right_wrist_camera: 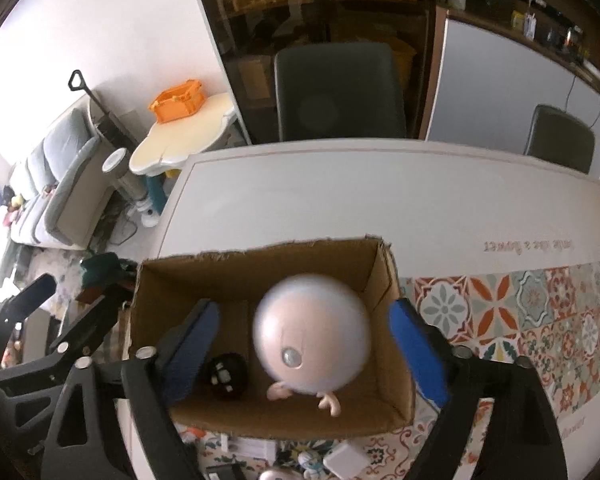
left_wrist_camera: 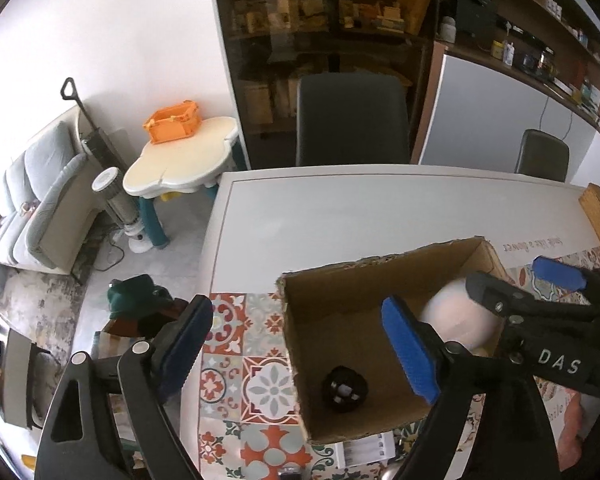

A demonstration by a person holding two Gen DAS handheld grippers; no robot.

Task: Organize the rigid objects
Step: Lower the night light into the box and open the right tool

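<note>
Between the right gripper's [right_wrist_camera: 306, 354] spread jaws, the white figure [right_wrist_camera: 312, 338] hangs untouched.

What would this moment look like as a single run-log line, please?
left gripper: open, empty | right gripper: open, white toy between jaws, loose | cardboard box: holds toy, black ball

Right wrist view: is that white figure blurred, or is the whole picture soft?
Right wrist view: only the white round-headed figure is smeared; the cardboard box and tablecloth stay sharp. Left wrist view: fisheye bends the table edge; the figure looks washed-out pale.
</note>
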